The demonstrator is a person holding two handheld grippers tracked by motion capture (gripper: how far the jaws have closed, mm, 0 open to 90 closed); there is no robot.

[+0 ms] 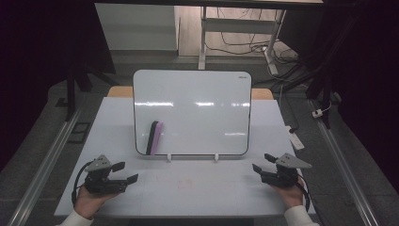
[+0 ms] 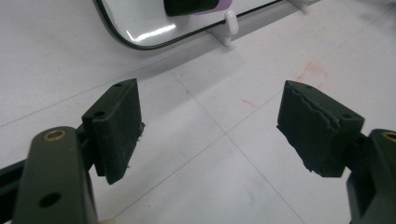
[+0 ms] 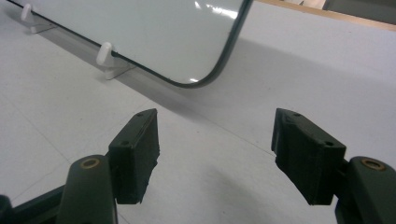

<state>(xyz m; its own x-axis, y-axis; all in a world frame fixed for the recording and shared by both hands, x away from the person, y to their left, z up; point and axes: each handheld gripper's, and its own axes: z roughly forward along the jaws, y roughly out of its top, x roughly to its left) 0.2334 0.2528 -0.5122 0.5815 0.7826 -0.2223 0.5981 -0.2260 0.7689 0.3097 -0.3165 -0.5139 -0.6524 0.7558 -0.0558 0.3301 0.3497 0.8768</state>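
Whiteboard (image 1: 192, 101) corner logo, too small to read

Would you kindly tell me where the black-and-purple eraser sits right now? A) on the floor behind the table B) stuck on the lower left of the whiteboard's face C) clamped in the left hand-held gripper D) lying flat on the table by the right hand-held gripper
B: the eraser clings to the lower left of the upright whiteboard, while the left hand-held gripper and the right hand-held gripper are both open and hold nothing.
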